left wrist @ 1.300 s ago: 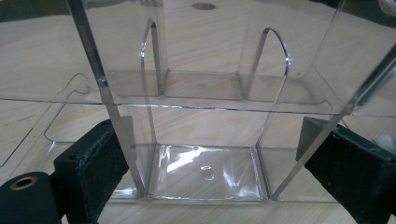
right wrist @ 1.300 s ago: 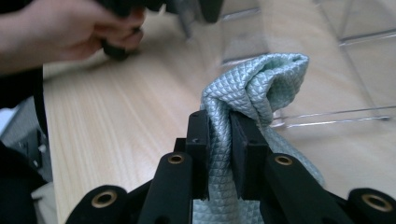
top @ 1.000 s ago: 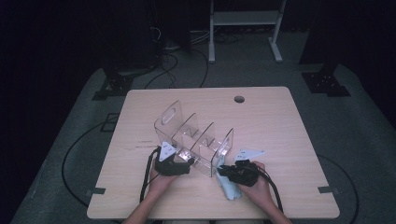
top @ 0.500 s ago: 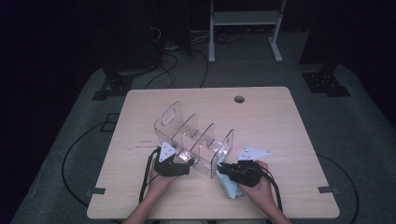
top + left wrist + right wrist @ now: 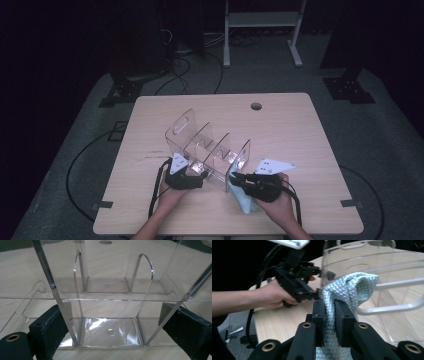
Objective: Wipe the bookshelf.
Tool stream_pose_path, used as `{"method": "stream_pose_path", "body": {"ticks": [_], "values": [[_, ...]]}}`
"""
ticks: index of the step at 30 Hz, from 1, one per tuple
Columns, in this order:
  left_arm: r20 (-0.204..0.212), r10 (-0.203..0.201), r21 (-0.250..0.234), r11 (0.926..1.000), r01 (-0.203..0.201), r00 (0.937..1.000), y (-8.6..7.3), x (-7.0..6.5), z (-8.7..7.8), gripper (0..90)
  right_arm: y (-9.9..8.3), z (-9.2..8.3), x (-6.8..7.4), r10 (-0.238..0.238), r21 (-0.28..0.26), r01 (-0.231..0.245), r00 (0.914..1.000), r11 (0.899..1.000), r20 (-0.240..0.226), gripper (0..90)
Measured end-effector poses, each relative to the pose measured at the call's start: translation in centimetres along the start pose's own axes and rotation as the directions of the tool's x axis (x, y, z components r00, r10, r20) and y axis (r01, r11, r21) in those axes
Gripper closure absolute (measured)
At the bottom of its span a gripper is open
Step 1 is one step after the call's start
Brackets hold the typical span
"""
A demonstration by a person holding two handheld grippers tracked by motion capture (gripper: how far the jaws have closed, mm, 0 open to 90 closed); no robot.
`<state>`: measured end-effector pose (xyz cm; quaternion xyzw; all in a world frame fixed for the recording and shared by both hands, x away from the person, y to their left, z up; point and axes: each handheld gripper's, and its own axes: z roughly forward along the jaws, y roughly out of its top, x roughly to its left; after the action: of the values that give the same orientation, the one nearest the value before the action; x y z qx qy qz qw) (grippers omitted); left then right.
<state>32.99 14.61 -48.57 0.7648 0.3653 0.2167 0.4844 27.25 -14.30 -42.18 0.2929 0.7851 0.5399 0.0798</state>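
A clear acrylic organizer (image 5: 210, 145) with several upright dividers stands in the middle of the wooden table (image 5: 300, 130). My left gripper (image 5: 199, 175) holds its near left end. In the left gripper view the jaws (image 5: 117, 325) stand wide, with a pad against each outer wall of one compartment of the organizer (image 5: 110, 287). My right gripper (image 5: 236, 179) is at the near right end, shut on a pale blue-green quilted cloth (image 5: 245, 201). In the right gripper view the cloth (image 5: 352, 287) bulges up between the pads (image 5: 329, 307), right against the organizer's rim (image 5: 367, 265).
A round cable hole (image 5: 256, 106) sits near the table's far edge. Black cables (image 5: 155, 197) trail from the grippers over the near edge. Dark stands (image 5: 125, 90) and a white frame (image 5: 260, 30) are on the floor beyond the table.
My right gripper has risen a little with the cloth and edged toward the organizer's end. My left gripper and the organizer have stayed put.
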Motion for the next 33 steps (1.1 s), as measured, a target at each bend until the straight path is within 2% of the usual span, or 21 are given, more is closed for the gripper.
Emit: {"method": "stream_pose_path", "body": {"ticks": [4,8,11,12,13,15,17,21,25,27,28,31,33], "values": [[0.003,0.009,0.005,0.9999,-0.009,1.0000,0.0,-0.1,-0.2,7.9,0.0,-0.2,0.2,-0.001,-0.009,0.001,0.9999,1.000,-0.011,78.6],[0.004,0.011,-0.002,0.9999,-0.011,0.9999,-0.1,-0.2,-0.2,7.9,0.7,-1.0,-1.6,0.027,-0.046,-0.024,0.9985,0.999,0.048,78.8],[0.003,0.011,-0.002,0.9999,-0.011,0.9999,-0.1,-0.2,-0.2,7.9,0.9,-1.1,-2.0,0.037,-0.052,-0.034,0.9980,0.998,0.051,78.8],[0.003,0.010,-0.003,0.9999,-0.010,0.9999,-0.1,-0.2,-0.2,7.9,0.9,-1.1,-1.8,0.035,-0.045,-0.033,0.9986,0.998,0.041,79.0],[0.002,0.007,-0.003,1.0000,-0.007,1.0000,-0.1,-0.2,-0.2,7.9,0.9,-0.8,-0.9,0.020,-0.028,-0.020,0.9998,0.999,-0.005,79.0],[0.003,0.011,-0.001,0.9999,-0.011,0.9999,-0.1,-0.1,-0.3,7.9,0.9,-0.7,0.0,-0.012,-0.013,0.012,0.9998,1.000,-0.018,79.0],[0.006,0.011,-0.002,0.9999,-0.011,0.9999,-0.1,-0.1,-0.3,8.0,1.0,-0.7,0.1,-0.028,-0.003,0.028,0.9996,1.000,-0.010,79.2],[0.008,0.011,-0.005,0.9999,-0.011,0.9999,-0.2,-0.1,-0.3,8.0,1.4,-1.1,-2.0,0.011,-0.025,-0.010,0.9992,1.000,0.037,79.3],[0.007,0.012,-0.004,0.9999,-0.012,0.9999,-0.1,-0.1,-0.2,8.0,1.9,-1.4,-4.2,0.050,-0.043,-0.047,0.9944,0.998,0.093,79.2],[0.007,0.010,-0.004,0.9999,-0.010,0.9999,-0.2,-0.1,-0.2,8.0,2.0,-1.5,-4.4,0.067,-0.046,-0.063,0.9940,0.997,0.087,79.2],[0.007,0.010,-0.004,0.9999,-0.010,0.9999,-0.2,-0.1,-0.2,8.0,2.0,-1.5,-4.4,0.067,-0.046,-0.063,0.9940,0.997,0.087,79.2],[0.010,0.016,-0.006,0.9999,-0.016,0.9998,-0.2,0.0,-0.3,8.0,1.9,-1.2,-2.9,0.023,-0.026,-0.022,0.9986,0.999,0.048,79.2],[0.012,0.016,-0.005,0.9999,-0.016,0.9998,-0.2,0.0,-0.3,8.0,2.0,-1.3,-2.9,0.020,-0.017,-0.019,0.9990,1.000,0.041,79.1]]}}
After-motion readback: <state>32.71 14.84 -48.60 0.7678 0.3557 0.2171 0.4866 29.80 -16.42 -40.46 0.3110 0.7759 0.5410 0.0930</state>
